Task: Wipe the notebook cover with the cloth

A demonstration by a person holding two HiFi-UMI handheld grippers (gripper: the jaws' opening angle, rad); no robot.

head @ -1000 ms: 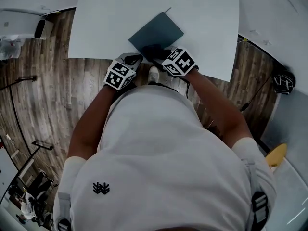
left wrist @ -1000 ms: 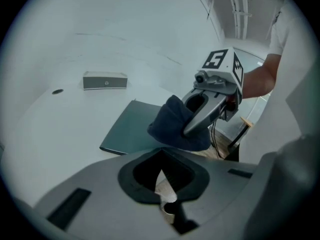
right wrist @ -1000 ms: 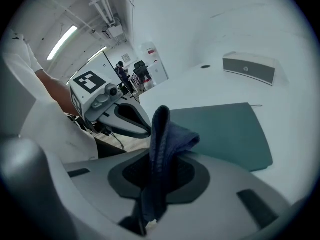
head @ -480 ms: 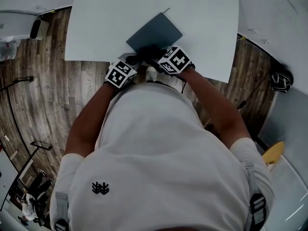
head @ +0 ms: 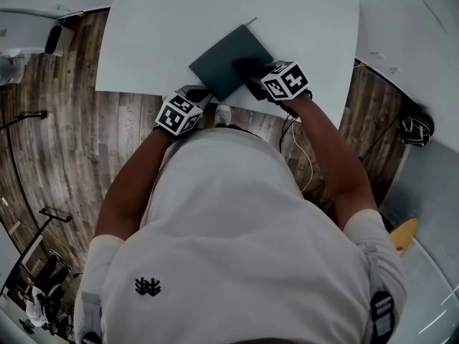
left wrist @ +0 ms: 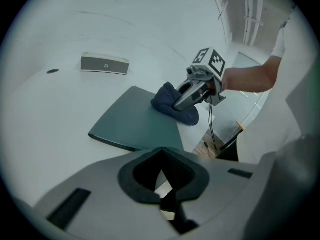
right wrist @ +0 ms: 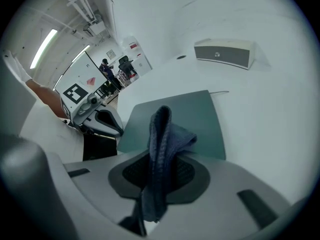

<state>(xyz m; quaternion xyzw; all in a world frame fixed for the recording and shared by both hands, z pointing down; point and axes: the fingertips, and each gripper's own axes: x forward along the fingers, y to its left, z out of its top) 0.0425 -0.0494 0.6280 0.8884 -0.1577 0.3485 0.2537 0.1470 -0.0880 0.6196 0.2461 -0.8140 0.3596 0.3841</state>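
A dark teal notebook (head: 224, 54) lies closed near the front edge of the white table (head: 165, 27). My right gripper (head: 258, 76) is shut on a dark blue cloth (head: 247, 67), which presses on the notebook's right part. In the right gripper view the cloth (right wrist: 160, 144) stands up from the gripper (right wrist: 150, 209) over the notebook (right wrist: 200, 119). My left gripper (head: 199, 92) is shut at the notebook's near corner; I cannot tell if it touches it. The left gripper view shows the gripper (left wrist: 165, 204), the notebook (left wrist: 132, 124), the cloth (left wrist: 175, 108) and the right gripper (left wrist: 192, 91).
A grey oblong box (left wrist: 105, 64) stands further back on the table, with a small dark spot (left wrist: 52, 71) to its left. The table's front edge runs just under both grippers, over wood floor (head: 72, 142). A cable (head: 297, 149) hangs below the right gripper.
My right gripper has slid the cloth from the notebook's near corner to the right and further back along the cover. The left gripper has hardly moved.
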